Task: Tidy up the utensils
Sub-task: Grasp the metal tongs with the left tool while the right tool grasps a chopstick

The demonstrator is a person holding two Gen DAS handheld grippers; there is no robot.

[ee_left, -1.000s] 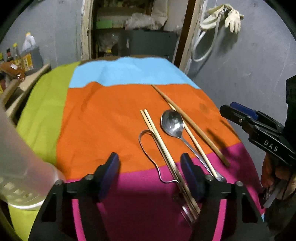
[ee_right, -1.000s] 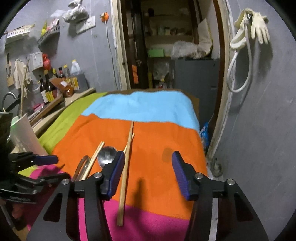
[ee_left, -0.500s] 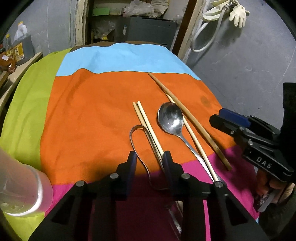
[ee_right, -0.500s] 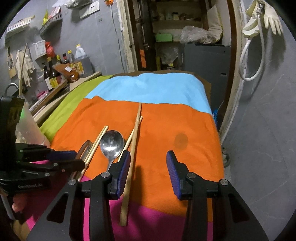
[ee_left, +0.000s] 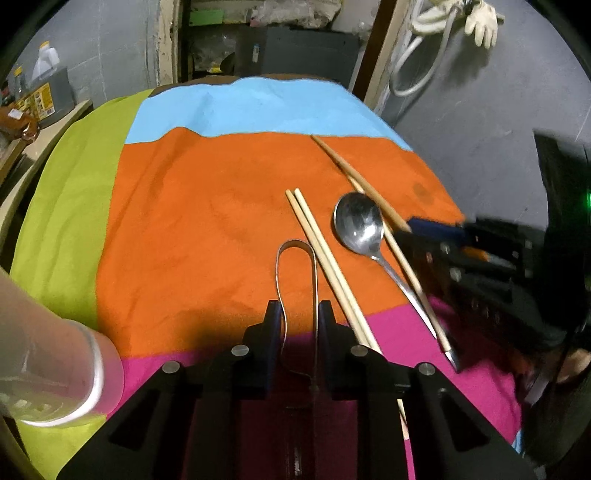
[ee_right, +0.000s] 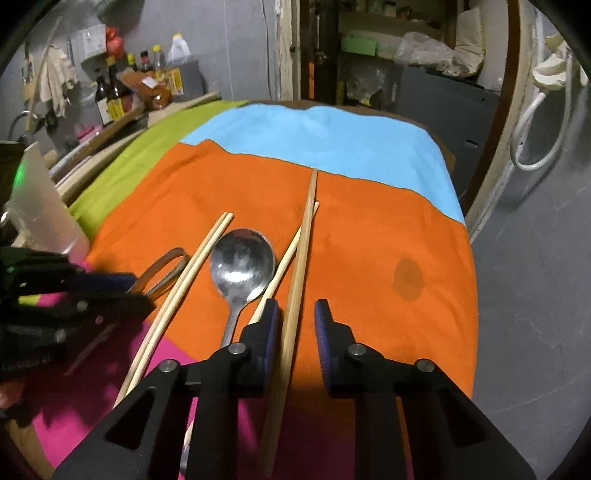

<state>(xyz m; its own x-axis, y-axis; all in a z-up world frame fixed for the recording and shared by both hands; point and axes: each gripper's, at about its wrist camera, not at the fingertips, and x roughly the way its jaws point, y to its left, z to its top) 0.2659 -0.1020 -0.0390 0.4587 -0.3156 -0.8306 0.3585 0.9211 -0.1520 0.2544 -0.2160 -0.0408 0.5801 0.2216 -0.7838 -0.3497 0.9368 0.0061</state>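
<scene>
By the cloth's [ee_right: 369, 221] near edge, jaws just closing, the right gripper [ee_right: 295, 321] is straddling the chopstick [ee_right: 304, 236] lengthwise, not yet pinching it; the left gripper [ee_left: 297, 317] is squeezing the wire loop [ee_left: 295, 245].

We are in a cramped home kitchen or utility corner. Ahead and left of the right gripper [ee_right: 295, 325], sauce bottles [ee_right: 110, 96] crowd a counter; straight ahead, a doorway opens onto storage shelves [ee_right: 373, 40]. Up right hang a hose [ee_right: 532, 122] and rubber gloves [ee_left: 480, 22] on a grey wall.
</scene>
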